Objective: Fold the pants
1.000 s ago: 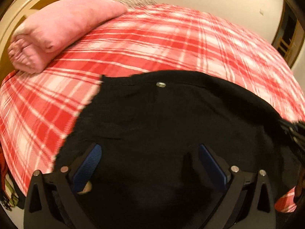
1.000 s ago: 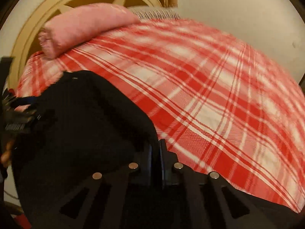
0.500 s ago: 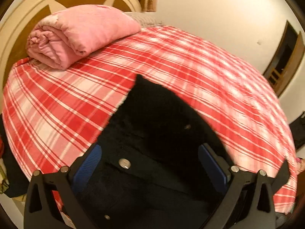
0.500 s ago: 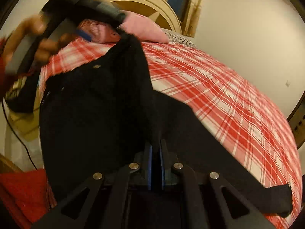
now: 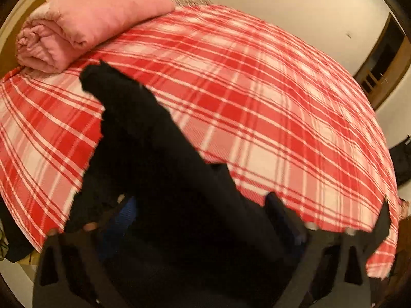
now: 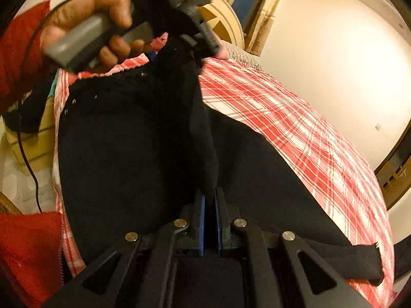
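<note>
Black pants [image 6: 123, 138] lie on a red and white plaid bed [image 6: 295, 118]. My right gripper [image 6: 209, 200] is shut on a fold of the pants and holds that fold raised. In the right wrist view my left gripper [image 6: 190, 46] is up at the far end of the cloth, held by a hand. In the left wrist view my left gripper [image 5: 203, 210] stands with its fingers wide apart, and the pants [image 5: 159, 159] drape between and over them, hiding the pads. A pant leg end [image 6: 359, 259] lies at the right.
A rolled pink blanket [image 5: 84, 23] lies at the head of the bed by the cream headboard [image 6: 223, 18]. A doorway [image 5: 385, 61] is at the right. A cable [image 6: 28, 154] and red cloth [image 6: 28, 251] are at the left of the bed.
Both grippers have risen and swung; the pants are lifted into a ridge between them. The left gripper now sits higher and further from the right one.
</note>
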The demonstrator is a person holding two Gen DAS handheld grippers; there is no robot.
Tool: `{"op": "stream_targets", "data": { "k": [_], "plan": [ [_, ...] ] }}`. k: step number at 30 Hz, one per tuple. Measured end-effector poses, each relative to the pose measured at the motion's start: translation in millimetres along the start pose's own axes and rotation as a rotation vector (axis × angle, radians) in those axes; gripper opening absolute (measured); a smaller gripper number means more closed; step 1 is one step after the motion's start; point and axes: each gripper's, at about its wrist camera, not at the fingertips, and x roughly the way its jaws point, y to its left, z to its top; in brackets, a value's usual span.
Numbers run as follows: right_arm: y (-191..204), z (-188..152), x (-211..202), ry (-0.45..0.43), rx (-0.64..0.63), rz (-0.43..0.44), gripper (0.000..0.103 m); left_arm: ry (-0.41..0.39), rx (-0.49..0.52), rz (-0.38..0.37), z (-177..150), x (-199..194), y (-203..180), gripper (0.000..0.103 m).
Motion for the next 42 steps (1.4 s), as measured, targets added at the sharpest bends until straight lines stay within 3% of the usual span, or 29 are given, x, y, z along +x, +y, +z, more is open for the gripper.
{"op": "stream_targets", "data": {
  "k": [1,4,6,9,14,20,26,29,31,33,36,37,39,41,42],
  "plan": [
    [-3,1,-2,-0.001,0.018,0.009,0.006,-0.002,-0.013,-0.011,0,-1,3,0.069],
    [-16,4,-20,-0.023,0.066,0.044,0.006,-0.030,-0.083,-0.158,-7,-9,21,0.042],
    [-26,11,-38,-0.040,0.099,0.094,0.006,-0.049,-0.140,-0.218,-15,-18,36,0.038],
    [-28,19,-67,-0.047,0.091,0.163,0.006,-0.073,-0.168,-0.220,-27,-37,56,0.036],
    [-3,8,-85,0.001,0.029,0.235,0.006,-0.100,-0.125,-0.162,-55,-64,73,0.036],
    [25,-27,-50,0.120,0.021,0.263,0.007,-0.072,-0.062,-0.028,-93,-46,87,0.036],
    [37,-50,-23,0.192,0.013,0.263,0.010,-0.036,-0.062,0.069,-117,-20,98,0.044],
    [36,-50,-24,0.179,0.021,0.258,0.012,-0.071,-0.018,0.122,-120,-22,95,0.058],
    [34,-48,-26,0.180,0.032,0.262,0.013,-0.081,0.016,0.181,-120,-23,94,0.077],
    [24,-44,-30,0.171,0.079,0.281,0.015,-0.082,0.021,0.217,-121,-28,98,0.083],
    [-14,-34,-55,0.089,0.232,0.337,0.020,-0.104,-0.002,0.263,-121,-46,112,0.083],
    [-36,-31,-70,0.042,0.300,0.343,0.024,-0.127,-0.012,0.304,-120,-56,117,0.083],
    [-75,-31,-94,-0.036,0.391,0.310,0.042,-0.176,-0.030,0.370,-118,-71,123,0.083],
    [-125,-34,-117,-0.106,0.483,0.188,0.082,-0.249,-0.060,0.415,-113,-92,126,0.084],
    [-160,-40,-128,-0.139,0.544,0.086,0.085,-0.278,-0.070,0.403,-110,-100,124,0.084]
  ]
}}
